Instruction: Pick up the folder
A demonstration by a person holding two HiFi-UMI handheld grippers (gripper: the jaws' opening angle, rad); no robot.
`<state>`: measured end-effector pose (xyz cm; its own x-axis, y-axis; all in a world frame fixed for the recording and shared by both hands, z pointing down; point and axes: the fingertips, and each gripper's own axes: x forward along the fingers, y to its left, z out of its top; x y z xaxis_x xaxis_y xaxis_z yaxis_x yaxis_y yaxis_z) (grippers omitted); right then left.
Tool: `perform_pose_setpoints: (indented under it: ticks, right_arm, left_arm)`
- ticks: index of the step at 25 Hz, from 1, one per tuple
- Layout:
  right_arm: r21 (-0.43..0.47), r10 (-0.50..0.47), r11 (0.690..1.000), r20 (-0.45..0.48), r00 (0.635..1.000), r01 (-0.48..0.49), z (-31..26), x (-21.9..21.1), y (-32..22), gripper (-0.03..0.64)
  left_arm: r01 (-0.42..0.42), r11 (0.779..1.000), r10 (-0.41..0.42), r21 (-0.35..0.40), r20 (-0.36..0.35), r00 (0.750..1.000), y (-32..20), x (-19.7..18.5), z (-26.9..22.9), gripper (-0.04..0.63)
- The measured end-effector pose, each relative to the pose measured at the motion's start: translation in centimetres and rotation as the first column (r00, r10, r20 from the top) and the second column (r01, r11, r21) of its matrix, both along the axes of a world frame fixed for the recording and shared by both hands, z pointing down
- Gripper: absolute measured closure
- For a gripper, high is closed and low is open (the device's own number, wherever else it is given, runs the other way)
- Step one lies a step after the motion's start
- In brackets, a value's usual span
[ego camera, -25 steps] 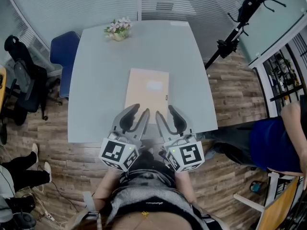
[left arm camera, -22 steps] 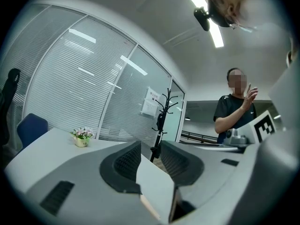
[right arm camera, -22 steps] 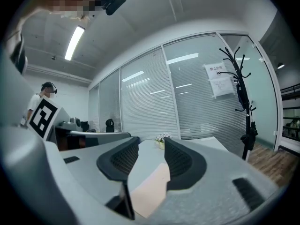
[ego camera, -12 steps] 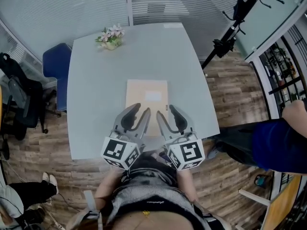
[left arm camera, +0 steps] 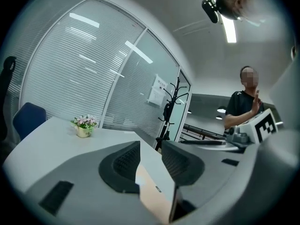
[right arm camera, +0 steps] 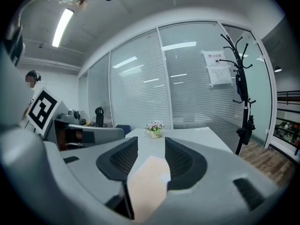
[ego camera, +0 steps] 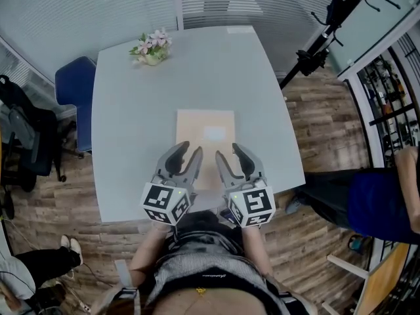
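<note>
Now the work is the approach, and the folder (ego camera: 205,131) is the mark to steer by. It lies flat on the grey table (ego camera: 131,117), its long side running away from the person, with nothing on top of it.

Above the folder's near left corner hangs the left gripper (ego camera: 190,151). Its jaws are apart and pinch nothing; its own view shows only the tan folder (left arm camera: 157,193) in the gap below the pads. Above the near right corner hangs the right gripper (ego camera: 228,153), likewise parted and empty, with the folder (right arm camera: 147,182) lying under its gap.

A thin sheet flat on a hard top probably gives the pads no edge to bite. Closing the jaws side by side as they stand would likely only scrape the cover. The better course, I judge, is to come in low at the near edge and roll each gripper so one jaw can slip beneath and the other sit above.

That edge is hidden under the grippers, so I cannot tell whether it overhangs the table's rim. If it does not, drawing the folder back until it does should help. Both grips should close together and evenly, or the folder may sag or fall open.
</note>
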<state>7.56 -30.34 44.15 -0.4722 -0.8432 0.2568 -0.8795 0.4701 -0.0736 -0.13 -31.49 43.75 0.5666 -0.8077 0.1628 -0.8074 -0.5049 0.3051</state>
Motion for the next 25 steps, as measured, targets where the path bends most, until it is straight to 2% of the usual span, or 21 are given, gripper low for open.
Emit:
perform_pose_setpoints:
  ticks: [6,12,20,25]
  right_arm:
    - [-0.100,0.022,0.995,-0.054,0.998,-0.028,5.0,0.8,-1.0,0.427]
    - [-0.215,0.073,0.972,-0.092,0.993,-0.091,10.2,2.7,-2.1,0.421]
    - [-0.372,0.099,0.919,-0.106,0.989,-0.132,16.9,4.5,-3.2,0.393]
    - [-0.468,0.131,0.872,-0.063,0.989,-0.145,20.5,5.4,-3.8,0.376]
  left_arm:
    - [0.017,0.995,-0.014,-0.102,0.030,0.999,-1.1,-1.4,4.7,0.469]
    - [0.048,0.974,-0.033,-0.222,0.072,0.997,-2.3,-3.4,9.9,0.466]
    - [0.081,0.927,-0.048,-0.366,0.099,0.994,-3.9,-5.6,15.8,0.440]
    - [0.095,0.884,-0.042,-0.457,0.124,0.991,-4.4,-6.4,19.9,0.414]
